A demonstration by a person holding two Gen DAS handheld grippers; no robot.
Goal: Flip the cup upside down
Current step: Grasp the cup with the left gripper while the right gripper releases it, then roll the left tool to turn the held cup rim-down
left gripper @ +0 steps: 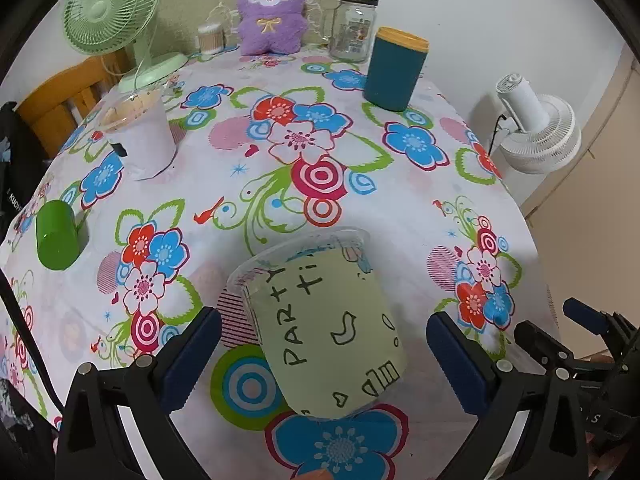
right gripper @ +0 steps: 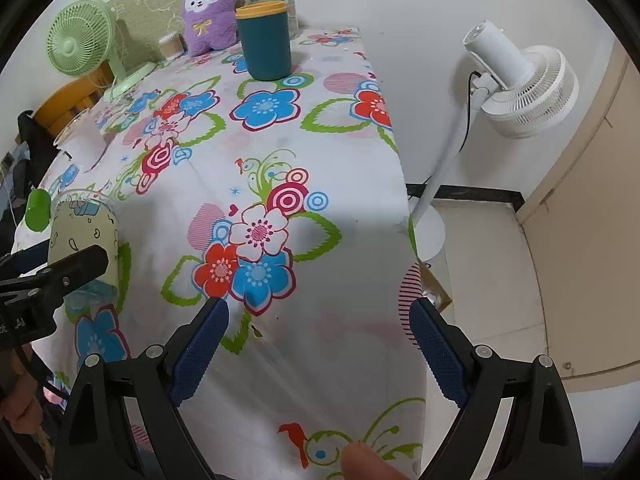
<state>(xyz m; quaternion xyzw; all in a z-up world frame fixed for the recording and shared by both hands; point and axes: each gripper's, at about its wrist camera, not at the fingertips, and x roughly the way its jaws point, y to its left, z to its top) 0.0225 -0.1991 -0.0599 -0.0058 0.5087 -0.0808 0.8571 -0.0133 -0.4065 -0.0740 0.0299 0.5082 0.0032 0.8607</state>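
A pale green plastic cup (left gripper: 320,320) printed "PARTY" stands upright on the floral tablecloth (left gripper: 280,184), clear rim up. My left gripper (left gripper: 324,344) is open, its blue pads on either side of the cup with a gap on both sides. The same cup shows at the left of the right wrist view (right gripper: 82,232), with the left gripper's black finger in front of it. My right gripper (right gripper: 320,332) is open and empty over the tablecloth (right gripper: 280,140) near the table's right edge.
On the table: a teal canister with a yellow lid (left gripper: 394,68), a glass jar (left gripper: 354,28), a purple plush (left gripper: 272,12), a green desk fan (left gripper: 112,20), a white cup (left gripper: 140,136), a green cup on its side (left gripper: 56,240). A white floor fan (right gripper: 516,84) stands right of the table.
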